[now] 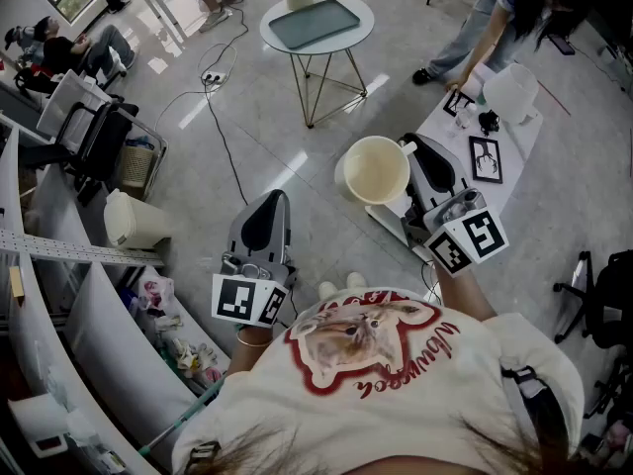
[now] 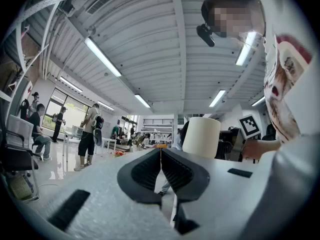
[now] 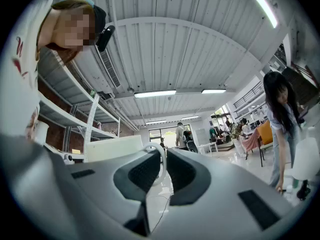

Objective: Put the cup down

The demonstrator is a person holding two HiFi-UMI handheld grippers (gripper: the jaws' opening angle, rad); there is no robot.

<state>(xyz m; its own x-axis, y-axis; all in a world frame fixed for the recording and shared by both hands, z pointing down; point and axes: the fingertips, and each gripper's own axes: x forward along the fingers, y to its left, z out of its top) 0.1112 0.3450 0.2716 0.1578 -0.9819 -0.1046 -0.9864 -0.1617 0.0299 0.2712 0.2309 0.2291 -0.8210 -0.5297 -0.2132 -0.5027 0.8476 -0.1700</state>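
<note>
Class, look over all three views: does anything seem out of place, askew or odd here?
Only the cup: it hangs in mid-air, apparently off the white table's edge, over floor, pinched solely by its thin handle in the right gripper. It looks upright, empty and undamaged; nothing is spilled.

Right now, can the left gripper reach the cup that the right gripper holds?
Probably yes: only open air lies between the left gripper and the cup. That gripper's jaws are shut and would have to open first.
</note>
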